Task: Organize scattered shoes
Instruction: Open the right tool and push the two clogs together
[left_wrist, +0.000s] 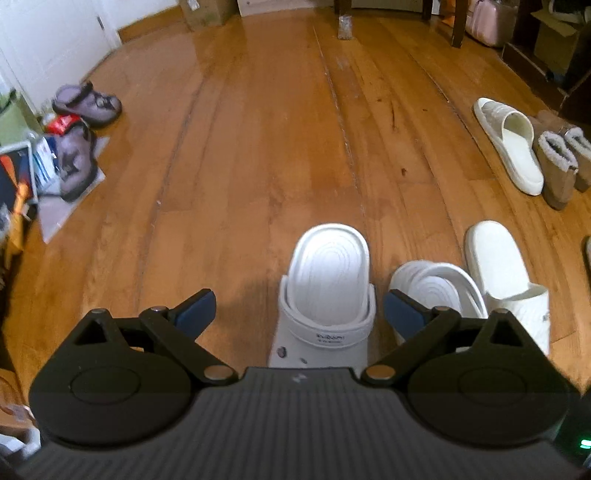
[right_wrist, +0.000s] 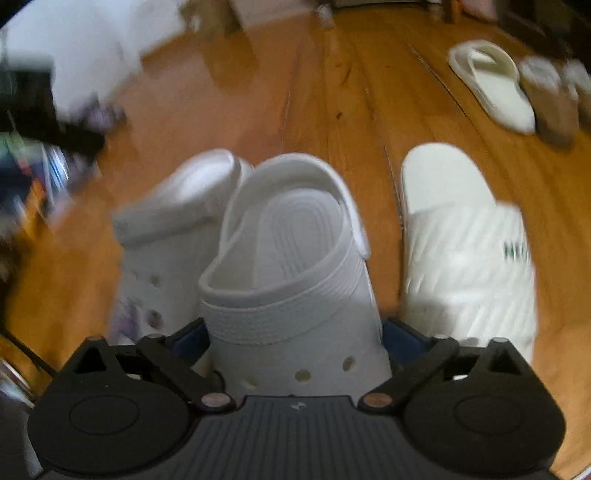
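My left gripper (left_wrist: 299, 308) stands open above a white clog (left_wrist: 325, 291) that rests upright on the wooden floor; its fingers do not touch the clog. My right gripper (right_wrist: 295, 338) is shut on a second white clog (right_wrist: 291, 258), its blue pads (right_wrist: 402, 336) pressing on both sides near the toe. This held clog (left_wrist: 439, 288) shows tilted in the left wrist view, just right of the first clog (right_wrist: 173, 229). A white slide (right_wrist: 465, 236) lies right beside it on the floor (left_wrist: 258, 166).
A cream slide (left_wrist: 509, 144) and tan fur-lined boots (left_wrist: 557, 166) sit at the far right. Two purple clogs (left_wrist: 86, 103) lie at the left among papers and boxes (left_wrist: 33, 170). Chair legs (left_wrist: 458, 22) and a cardboard box (left_wrist: 207, 13) stand at the far end.
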